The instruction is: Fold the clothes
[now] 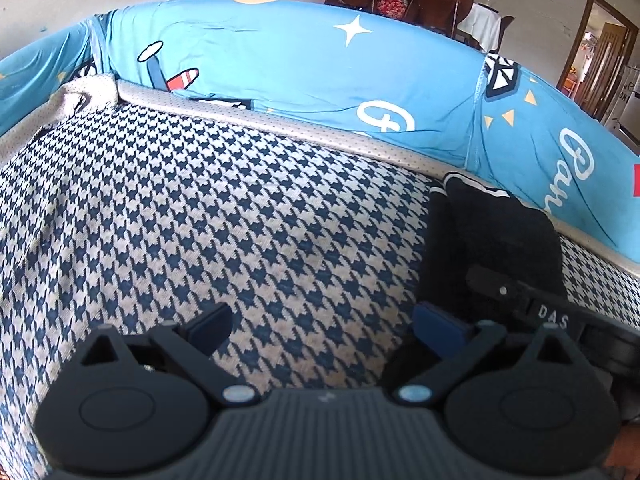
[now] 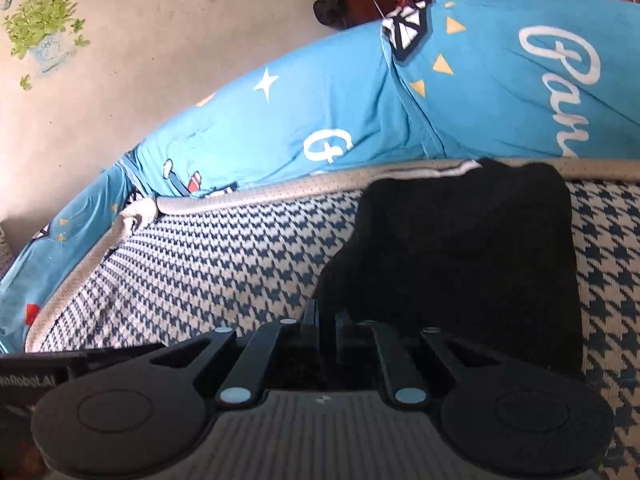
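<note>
The left claw (image 1: 320, 328) hung released over the houndstooth cushion (image 1: 200, 216), its blue fingers (image 1: 438, 322) spread well apart with nothing between them. The folded black garment (image 2: 472, 248) lay on that cushion toward the far right, its far edge touching the grey piped border (image 2: 260, 196) just beside the blue printed cover (image 2: 320, 100). The right claw (image 2: 327, 322) was clenched at the garment's near left edge; whether it pinched the cloth could not be told.
</note>
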Tool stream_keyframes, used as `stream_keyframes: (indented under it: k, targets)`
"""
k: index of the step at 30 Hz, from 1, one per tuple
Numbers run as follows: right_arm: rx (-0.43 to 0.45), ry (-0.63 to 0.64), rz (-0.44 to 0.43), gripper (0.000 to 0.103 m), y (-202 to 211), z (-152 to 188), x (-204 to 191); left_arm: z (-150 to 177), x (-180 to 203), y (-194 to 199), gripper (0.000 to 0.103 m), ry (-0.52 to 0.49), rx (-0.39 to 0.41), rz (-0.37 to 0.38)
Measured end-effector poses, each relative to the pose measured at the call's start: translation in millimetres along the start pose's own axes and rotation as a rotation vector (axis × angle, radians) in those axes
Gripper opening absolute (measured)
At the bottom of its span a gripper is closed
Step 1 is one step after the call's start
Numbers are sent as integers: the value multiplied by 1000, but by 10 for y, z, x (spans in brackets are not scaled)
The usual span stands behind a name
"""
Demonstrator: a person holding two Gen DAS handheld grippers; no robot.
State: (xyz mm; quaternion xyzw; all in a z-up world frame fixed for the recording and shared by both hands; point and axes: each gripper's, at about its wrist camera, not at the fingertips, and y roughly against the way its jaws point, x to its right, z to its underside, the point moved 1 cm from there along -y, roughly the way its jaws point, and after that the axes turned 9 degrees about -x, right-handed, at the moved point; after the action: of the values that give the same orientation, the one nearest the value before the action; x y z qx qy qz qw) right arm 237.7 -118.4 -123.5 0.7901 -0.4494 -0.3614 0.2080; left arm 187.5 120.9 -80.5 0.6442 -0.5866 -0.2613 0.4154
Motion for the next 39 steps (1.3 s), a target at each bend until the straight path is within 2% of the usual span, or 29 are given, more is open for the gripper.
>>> stream_keyframes:
  k: [5,9,12,17,21,30,32,34,39]
  targets:
    - [5,5,-10,10,-33,-26,-10,4,16,-11,101,-5,4,-12]
    - [-36,14,-18,13,-155,23,10,3,11,-42,101,0,-6,-15]
    - [-36,18,-19,14,-158,23,3,0,12,-37,101,3,-2,-14]
    - [-29,15,-31,19,-81,8,-5,-18,5,-26,101,9,1,-14]
    - [-18,42,-9,24,43,4,-36,-28,6,-11,101,15,4,-9]
    - [-47,104,41,24,124,110,-52,-19,52,-1,101,0,9,-6]
    - [-39,118,44,16,128,110,-81,-20,43,-5,101,2,9,-10]
    - [-30,135,37,13,121,113,-126,-24,27,-9,101,8,9,-14]
    - [-29,166,18,12,6,165,-214,-29,7,-24,101,17,4,-19]
